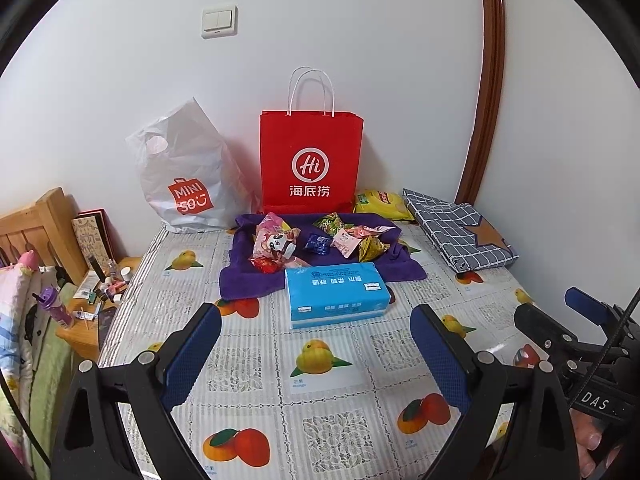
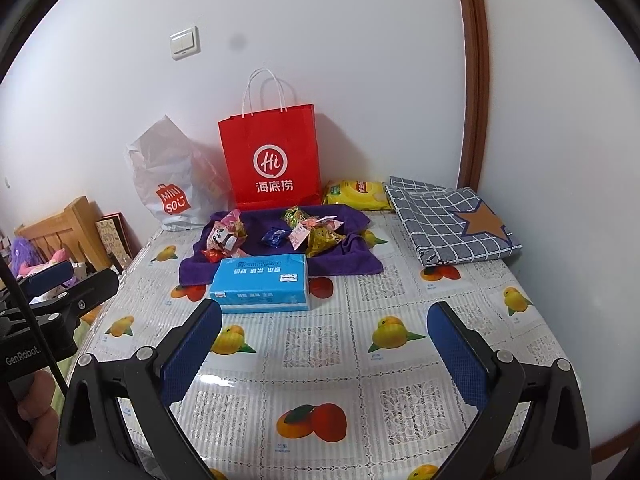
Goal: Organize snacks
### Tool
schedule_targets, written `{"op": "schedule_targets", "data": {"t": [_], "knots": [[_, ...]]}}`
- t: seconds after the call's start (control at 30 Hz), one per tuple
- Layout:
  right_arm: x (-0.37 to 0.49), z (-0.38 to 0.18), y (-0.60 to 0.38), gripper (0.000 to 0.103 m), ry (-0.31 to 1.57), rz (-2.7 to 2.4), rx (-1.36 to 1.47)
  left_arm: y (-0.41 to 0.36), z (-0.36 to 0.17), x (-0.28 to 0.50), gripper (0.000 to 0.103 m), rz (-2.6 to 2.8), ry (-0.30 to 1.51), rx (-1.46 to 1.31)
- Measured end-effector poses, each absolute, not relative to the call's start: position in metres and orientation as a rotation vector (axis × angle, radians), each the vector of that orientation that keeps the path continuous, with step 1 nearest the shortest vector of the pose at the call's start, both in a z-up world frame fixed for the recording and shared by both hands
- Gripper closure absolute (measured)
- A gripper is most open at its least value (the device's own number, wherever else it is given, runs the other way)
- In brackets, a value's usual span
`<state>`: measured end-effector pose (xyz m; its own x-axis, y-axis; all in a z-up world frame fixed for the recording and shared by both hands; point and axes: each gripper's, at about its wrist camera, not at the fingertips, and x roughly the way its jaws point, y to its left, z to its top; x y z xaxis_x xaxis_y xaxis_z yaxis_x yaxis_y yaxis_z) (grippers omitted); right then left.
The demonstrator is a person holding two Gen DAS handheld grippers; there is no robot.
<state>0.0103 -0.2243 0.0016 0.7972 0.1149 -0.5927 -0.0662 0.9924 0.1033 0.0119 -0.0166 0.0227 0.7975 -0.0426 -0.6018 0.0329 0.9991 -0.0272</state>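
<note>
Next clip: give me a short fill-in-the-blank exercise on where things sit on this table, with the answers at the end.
1. The loose snack packets lie on a ____ towel.
2. The blue tissue pack lies on the towel's ____ edge.
3. The bag standing upright against the wall, printed "Hi", is ____.
4. The fingers of the left gripper and the right gripper are spread ____, holding nothing.

Answers: purple; near; red; open

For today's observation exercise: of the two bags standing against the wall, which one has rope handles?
The red paper bag, printed with a white "Hi" logo. The white plastic Miniso bag beside it only has a cut-out hand hole.
</note>
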Motion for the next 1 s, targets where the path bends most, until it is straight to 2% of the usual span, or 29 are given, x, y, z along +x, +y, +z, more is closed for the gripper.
{"op": "schedule_targets", "data": {"t": [1.0], "knots": [[0.0067, 0.0036, -0.2236, 0.002, 0.633, 0.099, 0.074, -0.0179, 0.0238, 0.0112, 0.007, -0.042, 0.647, -0.018]]}}
